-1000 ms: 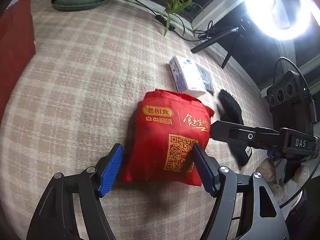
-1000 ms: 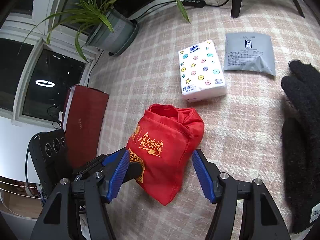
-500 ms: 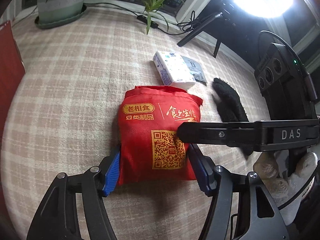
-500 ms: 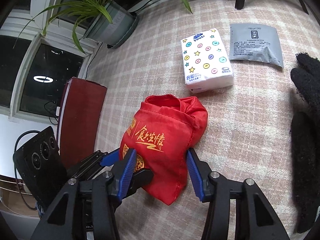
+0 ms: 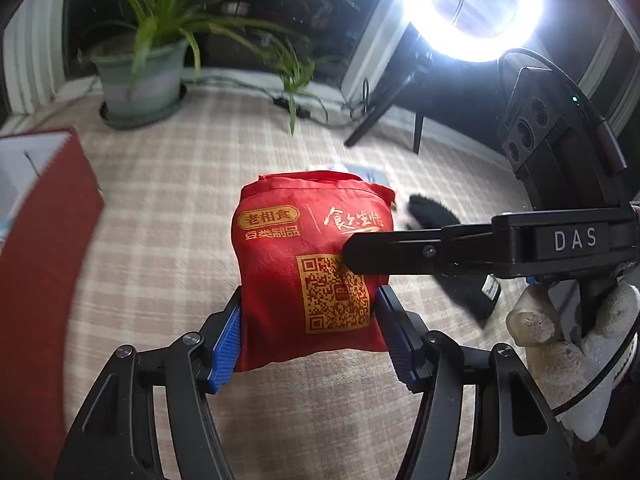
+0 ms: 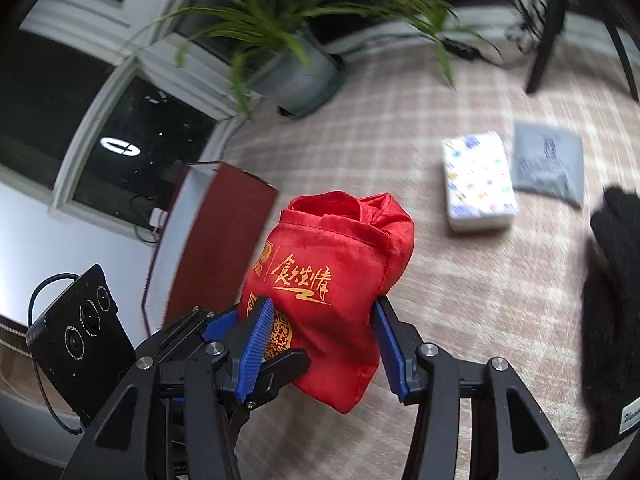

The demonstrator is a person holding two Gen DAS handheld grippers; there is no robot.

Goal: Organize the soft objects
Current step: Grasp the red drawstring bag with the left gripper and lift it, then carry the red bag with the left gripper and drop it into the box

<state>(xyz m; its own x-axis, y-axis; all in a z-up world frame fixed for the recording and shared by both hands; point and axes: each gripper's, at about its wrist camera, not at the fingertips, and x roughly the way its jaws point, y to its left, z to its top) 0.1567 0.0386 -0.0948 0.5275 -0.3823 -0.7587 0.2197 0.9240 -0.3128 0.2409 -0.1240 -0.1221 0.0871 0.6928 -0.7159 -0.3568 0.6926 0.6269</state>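
Note:
A red fabric bag with gold print and a QR code hangs just above the checked tablecloth. My left gripper is shut on its lower sides, blue pads pressing in. From the right, a finger of my right gripper lies across the bag's front. In the right wrist view the right gripper is shut on the same red bag, and the left gripper's fingers cross below on the left. A white-gloved hand holds the right gripper.
On the cloth to the right lie a white tissue pack, a grey pouch and a black glove. A red box stands at the left. A potted plant and a ring light on a tripod stand behind.
Both grippers closed onto the red bag and rose with it off the cloth. The views tilted up, showing more of the plant and the lamp.

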